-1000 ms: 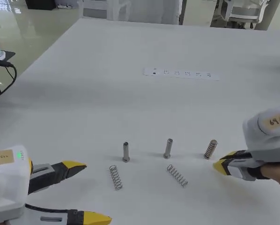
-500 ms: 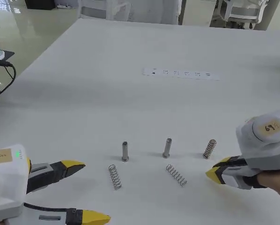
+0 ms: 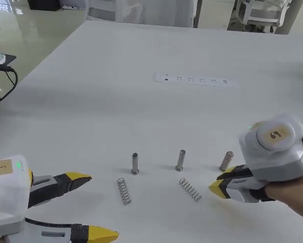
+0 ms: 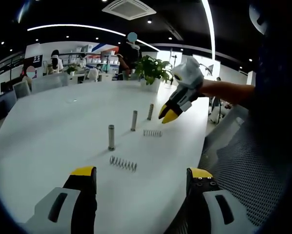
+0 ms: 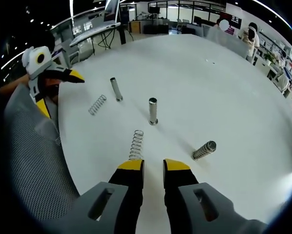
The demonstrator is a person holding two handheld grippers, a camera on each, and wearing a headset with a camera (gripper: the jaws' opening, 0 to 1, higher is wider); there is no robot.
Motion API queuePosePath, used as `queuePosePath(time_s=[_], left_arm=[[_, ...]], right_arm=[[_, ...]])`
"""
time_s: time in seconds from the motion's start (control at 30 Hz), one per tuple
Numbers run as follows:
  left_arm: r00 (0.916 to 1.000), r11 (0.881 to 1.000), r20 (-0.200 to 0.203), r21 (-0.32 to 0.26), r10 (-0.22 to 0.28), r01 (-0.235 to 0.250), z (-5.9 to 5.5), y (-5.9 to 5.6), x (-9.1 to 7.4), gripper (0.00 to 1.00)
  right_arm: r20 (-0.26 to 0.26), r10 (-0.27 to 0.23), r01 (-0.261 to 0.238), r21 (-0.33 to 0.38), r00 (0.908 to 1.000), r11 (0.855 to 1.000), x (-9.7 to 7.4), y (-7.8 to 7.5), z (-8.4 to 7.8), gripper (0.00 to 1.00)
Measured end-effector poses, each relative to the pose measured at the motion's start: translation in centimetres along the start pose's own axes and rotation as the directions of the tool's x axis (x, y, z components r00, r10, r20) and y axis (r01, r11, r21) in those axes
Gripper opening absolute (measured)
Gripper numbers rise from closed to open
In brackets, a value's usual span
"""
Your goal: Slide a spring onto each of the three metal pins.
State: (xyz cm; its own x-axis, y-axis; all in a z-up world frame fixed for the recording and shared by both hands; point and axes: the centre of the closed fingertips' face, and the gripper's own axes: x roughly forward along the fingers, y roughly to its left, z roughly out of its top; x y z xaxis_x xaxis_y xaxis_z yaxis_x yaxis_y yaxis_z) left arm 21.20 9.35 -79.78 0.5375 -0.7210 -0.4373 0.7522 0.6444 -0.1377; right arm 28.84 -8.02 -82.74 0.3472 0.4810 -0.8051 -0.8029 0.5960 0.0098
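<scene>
Three metal pins stand in a row on the white table [image 3: 141, 111]: the left pin [image 3: 135, 163], the middle pin [image 3: 180, 160] and the right pin [image 3: 226, 161], which wears a spring. One loose spring [image 3: 123, 191] lies in front of the left pin. Another loose spring [image 3: 190, 189] lies in front of the middle pin. My right gripper [image 3: 218, 188] hovers just right of that spring, jaws a narrow gap apart and empty; in its own view [image 5: 154, 165] the spring [image 5: 136, 144] lies just ahead. My left gripper [image 3: 93, 206] is wide open near the front left [image 4: 141, 173].
A white power strip [image 3: 196, 79] lies flat farther back on the table. The table's near edge runs close behind both grippers, with a mesh chair [image 5: 33, 161] beside it. Office chairs [image 3: 263, 12] stand beyond the far edge.
My right gripper has moved left and nearer, away from the sprung right pin toward the loose spring by the middle pin. The left gripper has stayed put.
</scene>
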Motion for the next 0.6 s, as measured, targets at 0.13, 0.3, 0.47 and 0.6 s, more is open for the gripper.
queuePosePath(time_s=[0.13, 0.3, 0.47, 0.6], left_arm=[[1.0, 1.0, 0.003, 0.0, 0.001, -0.001, 0.0, 0.0, 0.0, 0.71], [1.0, 1.0, 0.003, -0.001, 0.001, -0.001, -0.1, 0.0, 0.0, 0.71], [1.0, 1.0, 0.006, -0.002, 0.0, 0.0, -0.1, 0.0, -0.1, 0.71], [1.0, 1.0, 0.008, -0.002, 0.0, 0.0, 0.0, 0.0, -0.1, 0.71]], right_arm=[[0.001, 0.016, -0.016, -0.024, 0.9999, 1.0, 0.4, 0.8, 0.8, 0.14], [-0.005, 0.028, -0.028, -0.048, 0.9996, 0.998, 0.8, 1.4, 1.6, 0.14], [-0.02, 0.042, -0.043, -0.068, 0.9989, 0.997, 1.7, 2.1, 2.2, 0.15], [-0.031, 0.049, -0.051, -0.081, 0.9983, 0.995, 2.3, 2.5, 2.5, 0.15]])
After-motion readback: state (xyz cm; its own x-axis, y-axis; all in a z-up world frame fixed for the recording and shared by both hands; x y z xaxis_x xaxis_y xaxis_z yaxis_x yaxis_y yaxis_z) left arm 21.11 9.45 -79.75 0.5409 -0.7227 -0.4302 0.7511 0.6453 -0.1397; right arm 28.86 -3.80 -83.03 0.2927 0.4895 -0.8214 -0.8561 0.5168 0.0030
